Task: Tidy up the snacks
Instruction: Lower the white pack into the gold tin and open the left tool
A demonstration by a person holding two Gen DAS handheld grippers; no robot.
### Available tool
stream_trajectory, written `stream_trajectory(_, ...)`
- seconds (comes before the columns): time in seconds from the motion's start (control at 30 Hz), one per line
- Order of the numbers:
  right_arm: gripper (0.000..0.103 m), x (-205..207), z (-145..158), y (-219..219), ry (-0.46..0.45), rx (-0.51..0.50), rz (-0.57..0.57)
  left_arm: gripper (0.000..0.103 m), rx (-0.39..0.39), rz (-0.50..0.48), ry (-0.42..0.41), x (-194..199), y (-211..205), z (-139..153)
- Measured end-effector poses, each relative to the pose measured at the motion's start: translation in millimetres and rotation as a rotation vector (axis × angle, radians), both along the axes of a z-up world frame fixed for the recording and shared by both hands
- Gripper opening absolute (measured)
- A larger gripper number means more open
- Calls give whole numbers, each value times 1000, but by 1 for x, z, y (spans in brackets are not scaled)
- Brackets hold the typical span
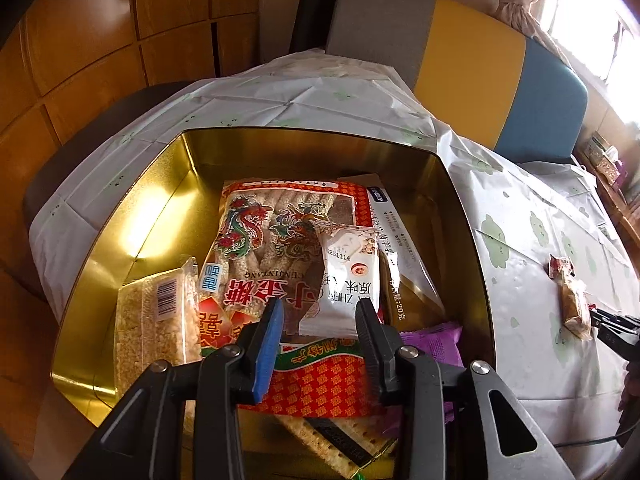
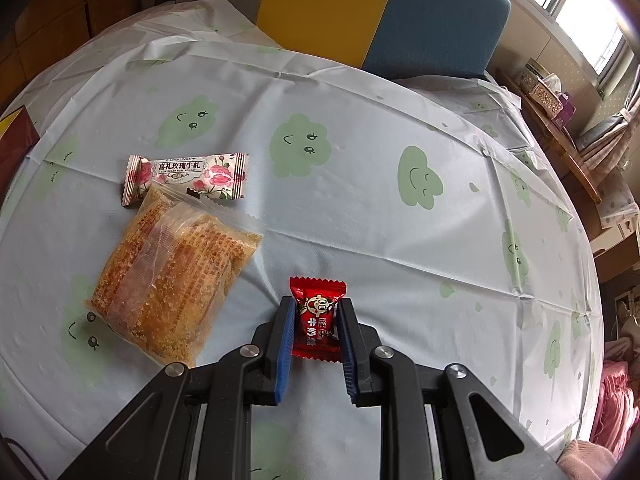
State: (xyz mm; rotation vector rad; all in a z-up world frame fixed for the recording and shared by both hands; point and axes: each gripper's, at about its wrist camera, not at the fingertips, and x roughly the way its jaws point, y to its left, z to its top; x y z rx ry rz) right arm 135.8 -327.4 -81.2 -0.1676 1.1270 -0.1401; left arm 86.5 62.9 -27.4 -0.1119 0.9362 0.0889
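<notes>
3 snack items lie on the tablecloth (image 2: 360, 128) in the right wrist view. 1 red candy (image 2: 318, 322) sits between the fingers of the right gripper (image 2: 316, 320), both blue pads touching its wrapper, so that gripper is clamped on it. 1 clear bag of orange-brown crisp pieces (image 2: 172, 272) lies just left of the gripper; 1 rose-printed nougat (image 2: 186, 176), marked "LOW SUGAR ROSE NOUGAT", touches the bag's far end.

The left gripper (image 1: 320, 316) hangs with jaws apart, holding nothing, above the gold tin (image 1: 132, 208). Directly ahead lie 1 red dragon-printed packet (image 1: 256, 240) reading "CUNJINTANG" and 1 white sachet (image 1: 344, 264) stamped "251114". 1 puffed-rice bar (image 1: 156, 320) with a barcode lies left; 1 purple wrapper (image 1: 434, 340) lies right.
</notes>
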Motion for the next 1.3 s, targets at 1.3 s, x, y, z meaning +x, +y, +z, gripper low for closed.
stream_trajectory(1.3,20,-7,5,-16,45,123,-74,45,52,38,-12,-41,18,5)
